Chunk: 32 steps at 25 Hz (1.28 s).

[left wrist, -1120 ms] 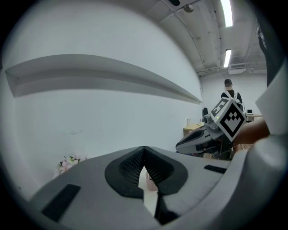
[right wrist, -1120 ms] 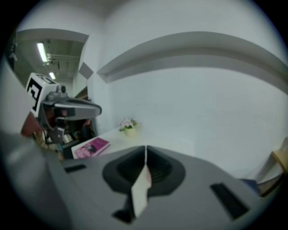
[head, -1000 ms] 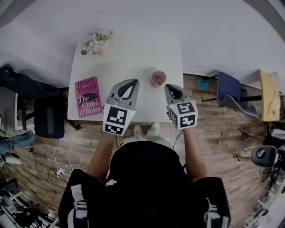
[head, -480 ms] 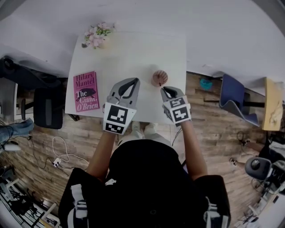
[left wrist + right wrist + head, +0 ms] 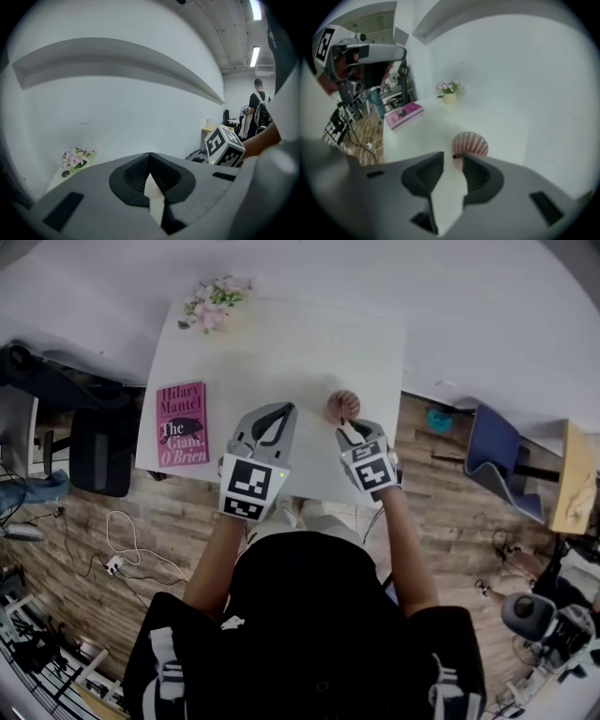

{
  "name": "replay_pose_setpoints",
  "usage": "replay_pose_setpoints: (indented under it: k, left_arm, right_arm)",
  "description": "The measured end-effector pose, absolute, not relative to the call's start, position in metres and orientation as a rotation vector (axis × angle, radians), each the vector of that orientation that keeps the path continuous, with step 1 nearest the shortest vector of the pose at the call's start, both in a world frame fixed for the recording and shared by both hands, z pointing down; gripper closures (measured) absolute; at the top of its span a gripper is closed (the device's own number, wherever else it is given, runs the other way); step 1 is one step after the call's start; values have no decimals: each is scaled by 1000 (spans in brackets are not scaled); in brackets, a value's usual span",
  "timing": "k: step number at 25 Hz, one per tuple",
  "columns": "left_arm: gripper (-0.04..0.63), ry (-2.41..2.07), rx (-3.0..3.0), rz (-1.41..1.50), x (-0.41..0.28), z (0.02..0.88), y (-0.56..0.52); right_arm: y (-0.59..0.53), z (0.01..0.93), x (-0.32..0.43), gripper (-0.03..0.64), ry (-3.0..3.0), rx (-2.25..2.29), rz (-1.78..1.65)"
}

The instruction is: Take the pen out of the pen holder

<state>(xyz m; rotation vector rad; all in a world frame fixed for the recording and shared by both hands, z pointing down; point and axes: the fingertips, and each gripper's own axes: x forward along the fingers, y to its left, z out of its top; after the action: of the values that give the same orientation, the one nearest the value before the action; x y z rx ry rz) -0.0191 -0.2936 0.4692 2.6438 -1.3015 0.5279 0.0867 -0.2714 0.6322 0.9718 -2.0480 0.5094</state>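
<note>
A pink ribbed pen holder (image 5: 342,406) stands near the right front of the white table (image 5: 281,343). In the right gripper view the pen holder (image 5: 473,143) sits just beyond the jaws, with a dark pen end (image 5: 454,157) poking up at its near rim. My right gripper (image 5: 348,427) (image 5: 454,153) hangs over it pointing steeply down. Its jaws are opening, and the pen end stands in the gap without the pads pressing on it. My left gripper (image 5: 282,410) (image 5: 150,155) hovers left of the holder, its tips together and nothing between them.
A pink book (image 5: 181,423) lies at the table's left edge and a small pot of pink flowers (image 5: 215,304) stands at the far left corner. Wooden floor, a dark chair (image 5: 101,453) and cables surround the table. A person (image 5: 258,107) stands far off in the room.
My right gripper has come down and closer to the pen holder, and its jaws have parted. The left gripper has sunk a little and stays shut.
</note>
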Motion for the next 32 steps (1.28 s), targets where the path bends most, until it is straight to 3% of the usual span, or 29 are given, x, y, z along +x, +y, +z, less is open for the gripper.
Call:
replay_pose_setpoints:
  k: [16,32]
  left_arm:
    - [575,-1334,2568,534,-34,487,-302]
    - [575,-1328,2575,539,-38,487,-304]
  right_arm:
    - [-286,661,84,479,-1979,915,450]
    - [-290,658,84,537,-1952,943,439]
